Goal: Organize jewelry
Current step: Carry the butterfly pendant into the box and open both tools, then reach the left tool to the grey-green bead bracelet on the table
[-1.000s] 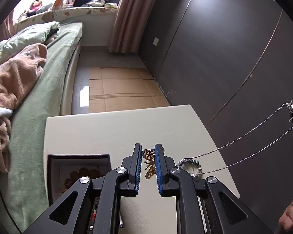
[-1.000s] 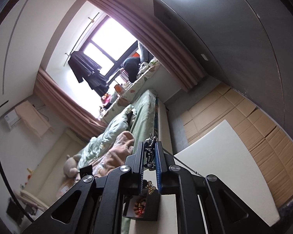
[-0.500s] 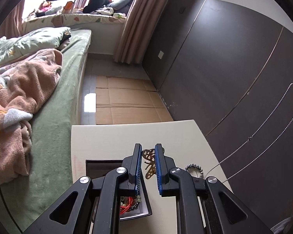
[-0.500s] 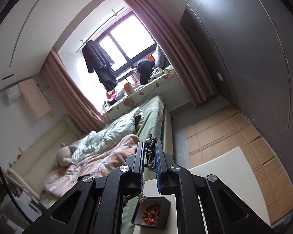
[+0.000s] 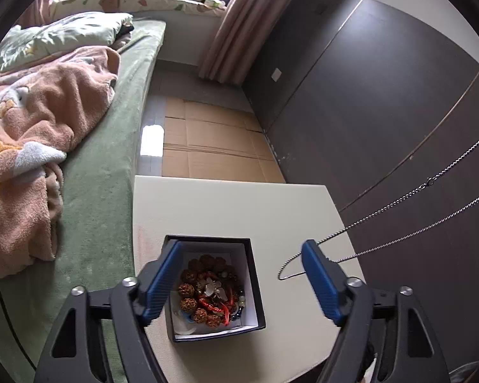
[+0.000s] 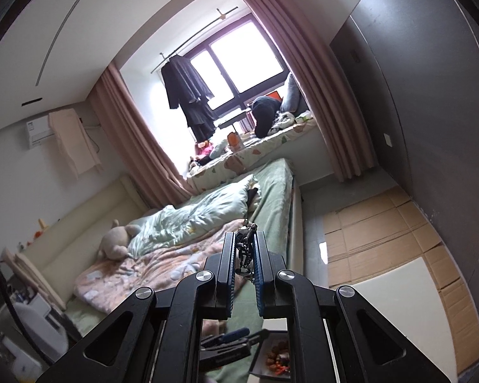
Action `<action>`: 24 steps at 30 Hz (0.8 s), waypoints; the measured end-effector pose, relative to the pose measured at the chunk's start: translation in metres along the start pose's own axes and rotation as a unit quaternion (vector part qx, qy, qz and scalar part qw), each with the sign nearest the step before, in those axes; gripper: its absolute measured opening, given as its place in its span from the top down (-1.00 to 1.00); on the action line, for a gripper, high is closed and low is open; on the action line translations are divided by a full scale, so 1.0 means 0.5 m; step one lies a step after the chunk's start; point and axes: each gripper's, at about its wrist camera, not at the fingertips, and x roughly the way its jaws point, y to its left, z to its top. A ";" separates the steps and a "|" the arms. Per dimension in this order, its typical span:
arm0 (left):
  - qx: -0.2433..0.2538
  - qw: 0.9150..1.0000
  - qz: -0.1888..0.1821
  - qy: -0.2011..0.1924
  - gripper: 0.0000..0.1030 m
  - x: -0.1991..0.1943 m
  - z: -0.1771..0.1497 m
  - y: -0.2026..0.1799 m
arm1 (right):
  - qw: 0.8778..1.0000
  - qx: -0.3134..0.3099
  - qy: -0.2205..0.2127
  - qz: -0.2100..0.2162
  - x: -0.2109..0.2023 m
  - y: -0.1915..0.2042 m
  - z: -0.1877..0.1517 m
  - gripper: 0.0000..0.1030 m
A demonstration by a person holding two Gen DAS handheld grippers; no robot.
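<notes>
In the left wrist view, a black box with a white lining stands on the cream table. It holds brown bead bracelets, red cords and other jewelry. My left gripper is open wide above the box and holds nothing. A silver chain necklace hangs slanting from the upper right, its lower loop near the right finger. In the right wrist view, my right gripper is shut on the chain's dark metal end, held high. The box shows below.
A bed with a green sheet and pink blanket runs along the table's left side. A dark wardrobe wall stands to the right. Cardboard covers the floor beyond the table's far edge.
My left gripper has opened and let go of the brown butterfly piece, and it has moved over the box. My right gripper has lifted the chain higher.
</notes>
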 end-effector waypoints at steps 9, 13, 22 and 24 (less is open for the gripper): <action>-0.045 0.998 0.005 -0.031 -0.56 -0.054 0.019 0.068 | 0.999 -0.013 0.023 0.022 0.061 0.060 -0.025 0.77; -0.049 0.998 0.007 -0.040 -0.57 -0.067 0.024 0.079 | 0.999 -0.018 0.036 0.028 0.090 0.073 -0.036 0.77; -0.053 0.998 0.007 -0.042 -0.61 -0.070 0.026 0.089 | 0.996 0.002 0.084 0.037 0.160 0.049 -0.085 0.76; -0.051 0.998 0.009 -0.042 -0.61 -0.068 0.026 0.087 | 0.993 0.011 0.105 0.044 0.168 0.033 -0.099 0.52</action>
